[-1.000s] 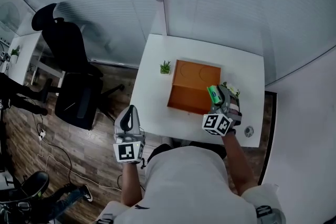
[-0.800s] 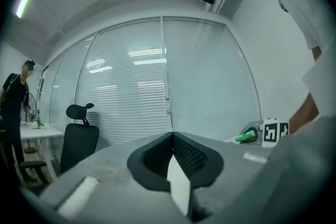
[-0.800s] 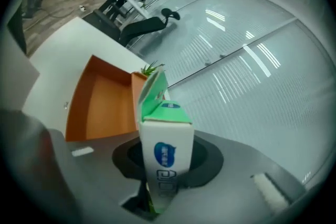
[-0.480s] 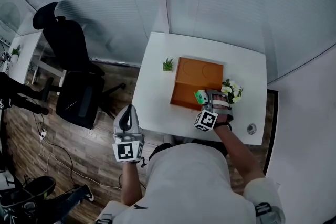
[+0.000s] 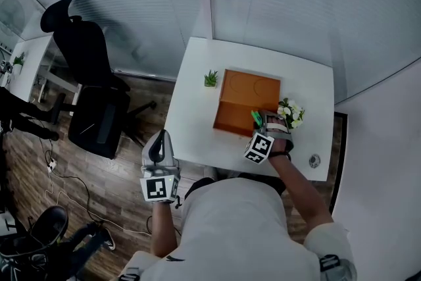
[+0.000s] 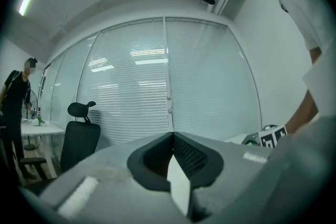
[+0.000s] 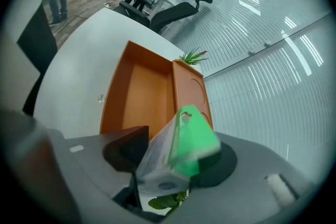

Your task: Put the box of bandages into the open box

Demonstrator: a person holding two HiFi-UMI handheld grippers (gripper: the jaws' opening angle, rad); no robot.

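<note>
white table (image 5: 191, 123) | blinds (image 5: 276, 3), chair (image 5: 85, 66) | right gripper (image 5: 263, 122) opening, bandage box (image 7: 191, 141) between | left gripper (image 6: 172, 164) closed

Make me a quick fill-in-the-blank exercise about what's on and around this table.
1. The open box on the table is ____.
2. The bandage box is white and ____.
3. The small plant stands to the ____ of the open box.
4. The office chair beside the table is ____.
Missing words: orange; green; left; black.
</note>
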